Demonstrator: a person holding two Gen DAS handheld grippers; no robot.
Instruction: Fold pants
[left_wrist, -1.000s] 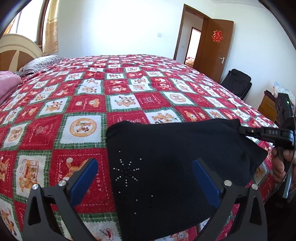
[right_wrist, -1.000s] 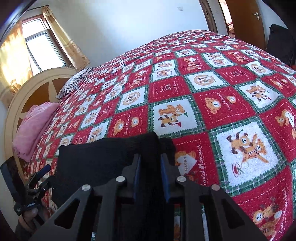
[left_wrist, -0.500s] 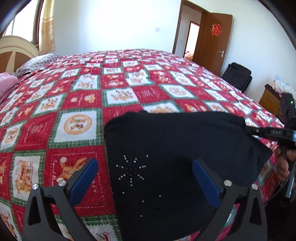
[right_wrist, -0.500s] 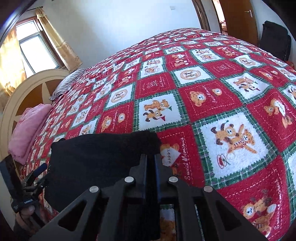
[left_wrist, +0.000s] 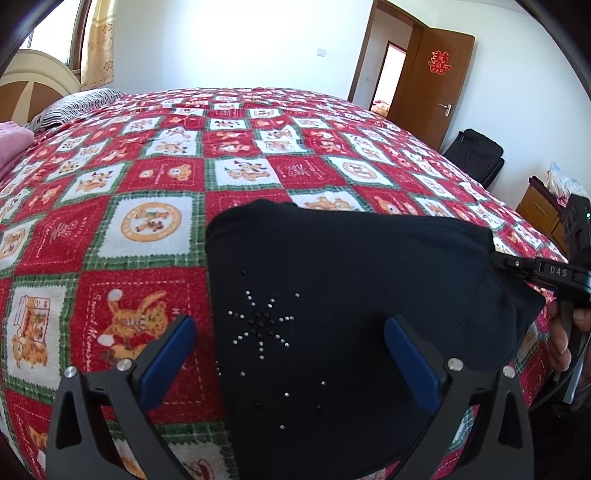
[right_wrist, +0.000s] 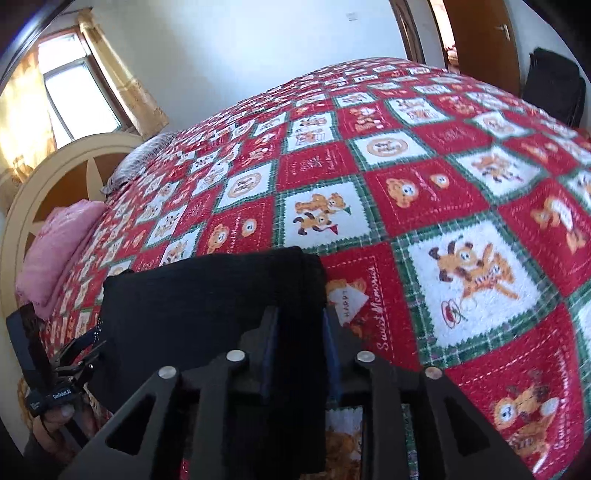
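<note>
1. Black pants (left_wrist: 351, 295) lying folded on the red-check bedspread (left_wrist: 147, 206), near the bed's front edge – a compact dark slab, rhinestone star (left_wrist: 260, 325) facing up.
2. Left gripper (left_wrist: 288, 354): jaws spread wide, blue pads (left_wrist: 168, 356) either side of the star patch, nothing pinched, hovering over the cloth (contact w/ fabric can't be told).
3. Right gripper (right_wrist: 299, 339): jaws opening, the folded corner of the pants between them – pads just beside the cloth, prob. no longer pressing.
4. Handling, as a guess: soft knit, light, limp – sags and slides off a fold if lifted by one layer only. Bedspread looks fuzzy, so likely some drag when pulled flat. Stones small and hard; better not clamped directly.
5. Where to take hold: at corners or folded edges, all layers together, one gripper per end so the slab stays square. Far right corner and the left edge by the star look like fair spots.
6. Hidden or unclear:
   - Near edge of the pants cut off under both grippers, so overhang past the bed edge unknown.
   - Layer count not readable – black on black, no creases visible.
   - Waistband vs. leg ends impossible to tell apart.
   - Right gripper in the left view seen only edge-on at the frame's side (left_wrist: 535, 271), w/ part of a hand (left_wrist: 561, 332) below it.
   - Pink bedding (right_wrist: 55, 251) by the headboard blurred; no bearing on the job.
</note>
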